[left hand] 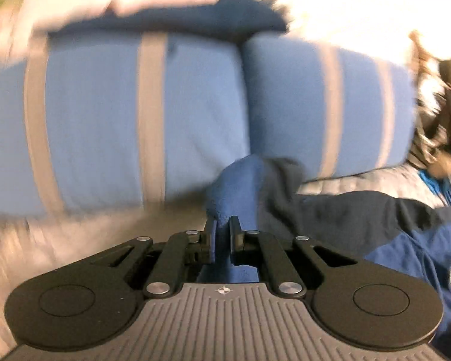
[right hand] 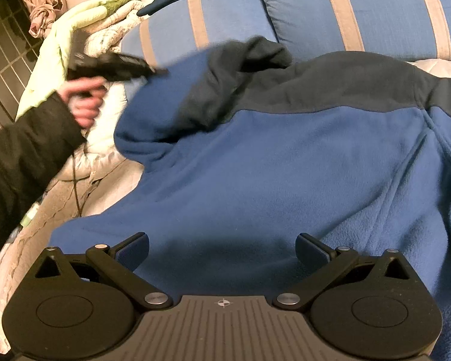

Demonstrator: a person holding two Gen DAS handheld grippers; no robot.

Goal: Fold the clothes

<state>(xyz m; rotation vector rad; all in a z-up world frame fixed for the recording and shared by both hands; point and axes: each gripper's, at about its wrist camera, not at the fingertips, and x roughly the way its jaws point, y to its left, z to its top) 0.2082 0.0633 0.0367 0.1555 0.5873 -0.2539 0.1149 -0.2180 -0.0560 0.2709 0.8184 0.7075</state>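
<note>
Clearly soft and light: blue fleece jacket [right hand: 285, 165], thick-piled, dark grey across the yoke, spread over the bed [right hand: 24, 240] just below two blue pillows with tan stripes [right hand: 360, 6]. Limp through and through, no stiffness to carry a fold alone; likely to sag and drag from any single pinch, yet grippy enough not to slip from closed pads. Best taken at seams and edges — sleeve end, shoulder line, hem — where layers double up and give the jaws something firm. Sleeve [left hand: 237, 186] bunched and raised at the far left of the garment, its end pinched in the left gripper [left hand: 222, 234], jaws nearly shut on a ridge of blue cloth, held by a hand [right hand: 84, 102] in a dark cuff. Left wrist view blurred. Right gripper [right hand: 222, 249] low over the lower body of the jacket, jaws spread wide, nothing between them, pads apparently clear of the cloth. Rumpled pale bedding [right hand: 90, 30] heaped beyond the left hand, beside the pillows.
</note>
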